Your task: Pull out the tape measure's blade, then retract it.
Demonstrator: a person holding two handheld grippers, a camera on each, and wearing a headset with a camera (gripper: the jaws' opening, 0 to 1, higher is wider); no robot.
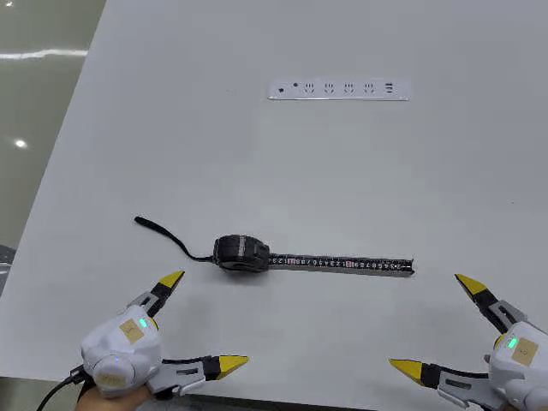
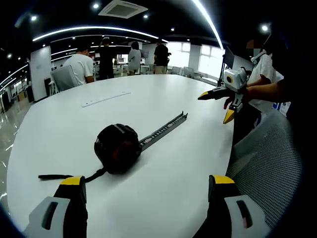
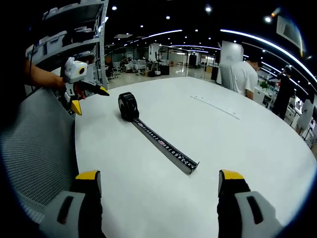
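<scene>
Tape measure (image 1: 241, 253) is laid on the bench (image 1: 257, 154), blade (image 1: 342, 264) drawn out; left claw (image 1: 207, 318) and right claw (image 1: 430, 321) are held spread apart, near it, untouching.

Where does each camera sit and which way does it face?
Head view: on the headset, looking down at the tape measure, its blade out, on the table; left gripper and right gripper open at the bottom.
Left gripper view: low over the table, facing the case; own jaws below, right gripper at right.
Right gripper view: faces the blade's tip; own jaws below, left gripper at left.
Shared: the tape measure.
</scene>
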